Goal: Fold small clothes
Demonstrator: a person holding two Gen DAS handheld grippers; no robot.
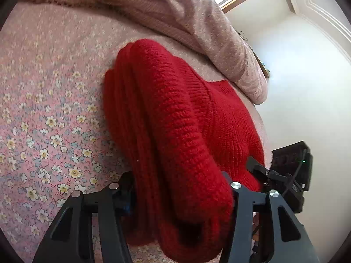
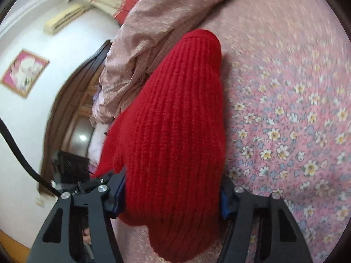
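Observation:
A red knitted sweater (image 1: 175, 114) is held up over a bed with a pink floral sheet (image 1: 43, 120). My left gripper (image 1: 182, 199) is shut on a thick fold of the sweater, which bulges between the jaws. My right gripper (image 2: 173, 197) is shut on another bunched fold of the same red sweater (image 2: 175, 114). The knit hides the fingertips of both grippers. The right gripper also shows in the left wrist view (image 1: 285, 171), at the sweater's right edge.
A pinkish-beige blanket (image 1: 175, 11) lies bunched along the far side of the bed and also shows in the right wrist view (image 2: 142, 50). The floral sheet (image 2: 285, 109) spreads to the right. White walls, a framed picture (image 2: 24, 72) and a dark wooden headboard (image 2: 72, 114) are beyond.

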